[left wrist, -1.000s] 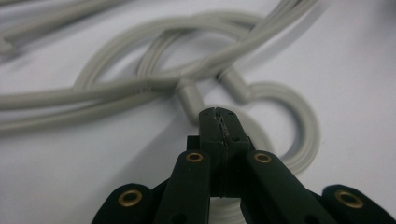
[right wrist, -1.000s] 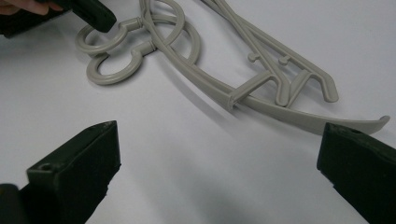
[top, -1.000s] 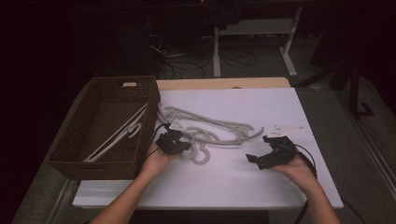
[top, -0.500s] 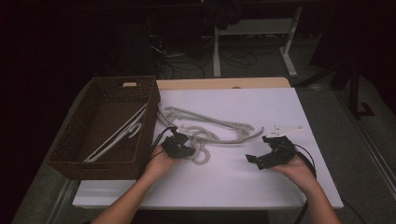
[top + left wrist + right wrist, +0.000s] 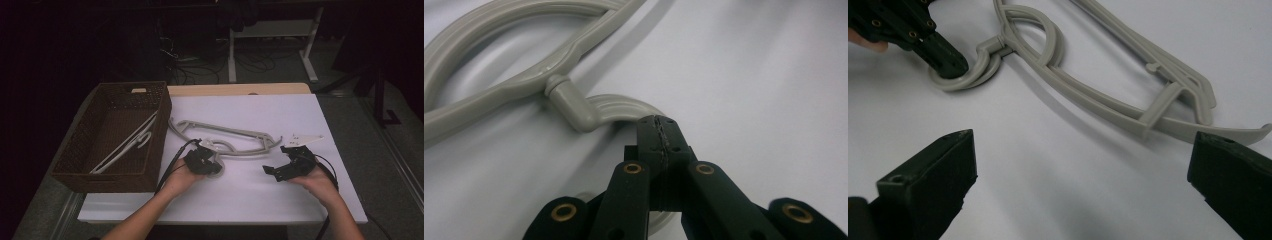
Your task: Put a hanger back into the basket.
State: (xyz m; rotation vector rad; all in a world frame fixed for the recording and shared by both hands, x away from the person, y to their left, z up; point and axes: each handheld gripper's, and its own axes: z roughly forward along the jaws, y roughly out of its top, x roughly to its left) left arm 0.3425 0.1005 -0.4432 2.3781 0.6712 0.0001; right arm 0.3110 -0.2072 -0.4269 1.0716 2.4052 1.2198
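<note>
Hanger [image 5: 227,141] hook [image 5: 621,107] being pinched by closed left gripper [image 5: 659,131] on white table [image 5: 300,195]; right gripper [image 5: 289,159] being held wide open, empty, well apart.

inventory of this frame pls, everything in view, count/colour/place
hangers on table: looks like 2 stacked, grey plastic, mid-table; hook end at left gripper
hanger in basket: at least 1, pale, lying slanted inside
basket: 1, dark brown wicker, left table edge
table cover: 1, white
wooden tabletop: tan strip at far edge
desk frame: 1, white, on the dark floor behind, cables nearby
left gripper: black, jaws shut at the hook
right gripper: black, jaws wide open, nothing between
</note>
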